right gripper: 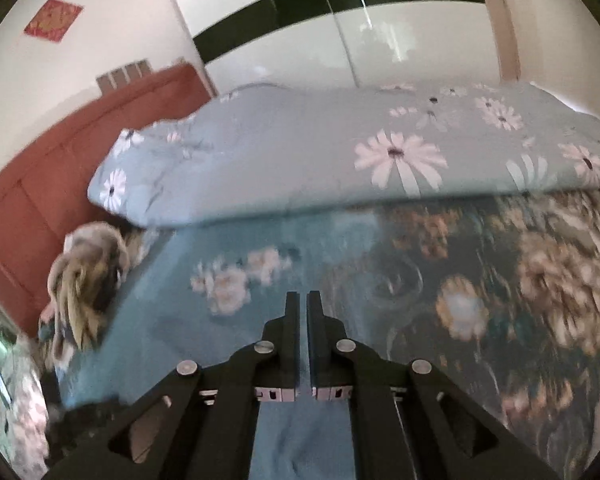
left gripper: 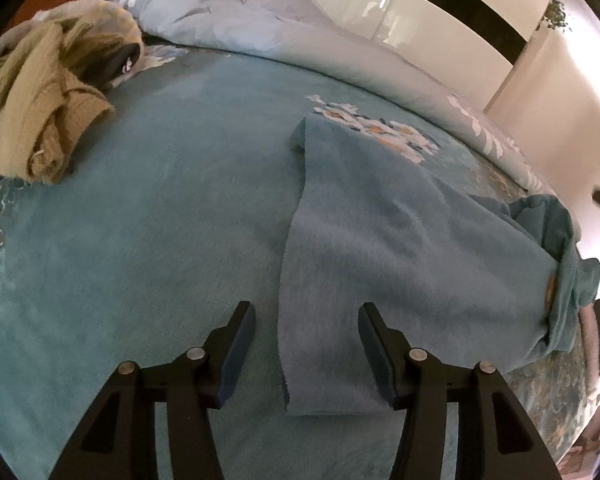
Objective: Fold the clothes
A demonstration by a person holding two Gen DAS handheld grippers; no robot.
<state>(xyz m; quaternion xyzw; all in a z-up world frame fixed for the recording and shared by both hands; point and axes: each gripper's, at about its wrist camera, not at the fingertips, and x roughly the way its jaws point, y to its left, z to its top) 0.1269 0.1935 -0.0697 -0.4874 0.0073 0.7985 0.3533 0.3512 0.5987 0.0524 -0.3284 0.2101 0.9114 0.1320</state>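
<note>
A blue-teal fleece garment (left gripper: 400,240) lies spread flat on the bed, its right end bunched into darker teal folds (left gripper: 560,248). My left gripper (left gripper: 305,306) is open just above the garment's near left corner. The garment's left edge runs between the two fingers, and neither finger grips it. In the blurred right wrist view, my right gripper (right gripper: 304,298) is shut above the flowered bedspread (right gripper: 420,280). Nothing shows between its fingers. Plain blue fabric (right gripper: 300,440) lies under its base; I cannot tell whether this is the garment or the sheet.
A khaki and dark pile of clothes (left gripper: 40,100) sits at the bed's far left, also visible as the pile (right gripper: 84,280). A daisy-print duvet (left gripper: 260,28) lies along the far side by a white wardrobe (left gripper: 440,12). The red headboard (right gripper: 40,184) is left.
</note>
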